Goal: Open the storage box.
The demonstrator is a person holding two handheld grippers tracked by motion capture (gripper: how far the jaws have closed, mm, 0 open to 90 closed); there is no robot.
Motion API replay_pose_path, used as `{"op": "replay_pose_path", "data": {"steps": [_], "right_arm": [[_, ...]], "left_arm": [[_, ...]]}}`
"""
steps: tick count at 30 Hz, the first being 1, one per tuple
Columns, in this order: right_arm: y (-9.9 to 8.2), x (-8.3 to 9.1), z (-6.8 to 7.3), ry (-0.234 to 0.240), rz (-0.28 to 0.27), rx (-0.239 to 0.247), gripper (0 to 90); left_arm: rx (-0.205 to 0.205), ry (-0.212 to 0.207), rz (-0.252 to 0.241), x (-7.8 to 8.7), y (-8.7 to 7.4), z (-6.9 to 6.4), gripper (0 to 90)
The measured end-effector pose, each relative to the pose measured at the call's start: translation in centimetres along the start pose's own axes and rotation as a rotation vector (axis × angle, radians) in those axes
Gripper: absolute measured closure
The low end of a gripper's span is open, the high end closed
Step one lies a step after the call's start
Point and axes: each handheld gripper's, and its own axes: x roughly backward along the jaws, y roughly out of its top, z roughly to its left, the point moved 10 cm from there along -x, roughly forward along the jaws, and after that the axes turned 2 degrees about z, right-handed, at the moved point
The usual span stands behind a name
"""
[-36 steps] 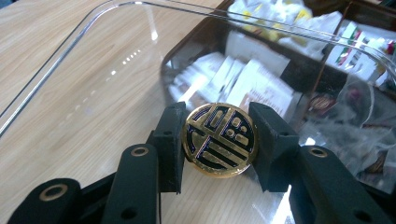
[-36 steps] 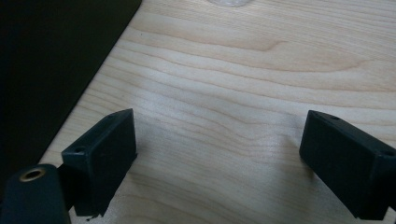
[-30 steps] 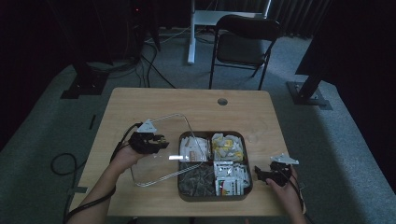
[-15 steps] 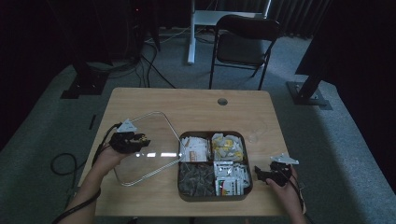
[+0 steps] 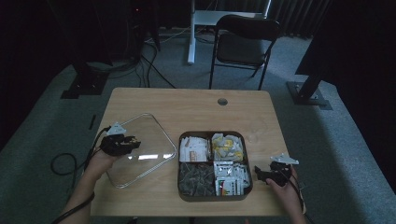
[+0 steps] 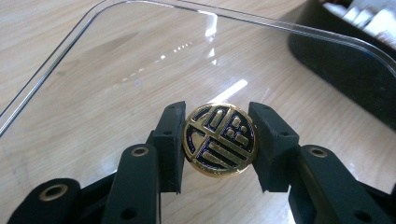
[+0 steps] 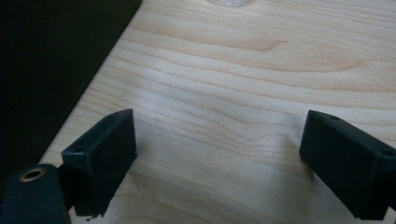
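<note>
A clear, rounded-square lid (image 5: pixel 140 149) with a round gold knob (image 6: pixel 219 139) rests on the table, left of the tray.

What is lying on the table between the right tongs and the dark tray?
Nothing. In the high view, bare wooden table separates the right tongs from the dark tray; the right gripper view shows the same.

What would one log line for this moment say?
left gripper: shut on lid knob | clear lid: beside tray | right gripper: open, empty, over table
</note>
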Motion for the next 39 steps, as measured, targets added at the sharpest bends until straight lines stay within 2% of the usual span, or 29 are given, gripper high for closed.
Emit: {"op": "replay_pose_path", "data": {"steps": [3, 8, 9, 14, 18, 23, 28, 36, 37, 38, 39], "right_arm": [[0.0, 0.0, 0.0, 0.0, 0.0, 0.0, 10.2], [0.0, 0.0, 0.0, 0.0, 0.0, 0.0, 10.2], [0.0, 0.0, 0.0, 0.0, 0.0, 0.0, 10.2], [0.0, 0.0, 0.0, 0.0, 0.0, 0.0, 10.2], [0.0, 0.0, 0.0, 0.0, 0.0, 0.0, 10.2], [0.0, 0.0, 0.0, 0.0, 0.0, 0.0, 10.2], [0.0, 0.0, 0.0, 0.0, 0.0, 0.0, 10.2], [0.0, 0.0, 0.0, 0.0, 0.0, 0.0, 10.2], [0.0, 0.0, 0.0, 0.0, 0.0, 0.0, 10.2], [0.0, 0.0, 0.0, 0.0, 0.0, 0.0, 10.2], [0.0, 0.0, 0.0, 0.0, 0.0, 0.0, 10.2]], "left_arm": [[0.021, 0.017, 0.009, -0.8, -0.8, 0.6, 59.0], [0.03, 0.046, 0.005, -1.6, -1.3, 1.0, 59.0], [0.028, 0.065, -0.004, -1.9, -1.4, 1.2, 59.0], [0.044, 0.087, -0.019, -2.5, -1.5, 1.5, 58.9], [0.038, 0.117, -0.021, -3.2, -1.5, 1.7, 58.9], [0.059, 0.125, -0.025, -4.1, -1.6, 1.8, 58.9], [0.062, 0.134, -0.024, -4.7, -1.7, 1.9, 58.8], [0.108, 0.125, -0.038, -5.4, -1.9, 2.2, 58.1], [0.112, 0.123, -0.039, -5.4, -1.9, 2.2, 53.0], [0.118, 0.122, -0.06, -5.0, -1.5, 2.2, 48.4], [0.118, 0.122, -0.06, -5.0, -1.5, 2.2, 48.2]]}}
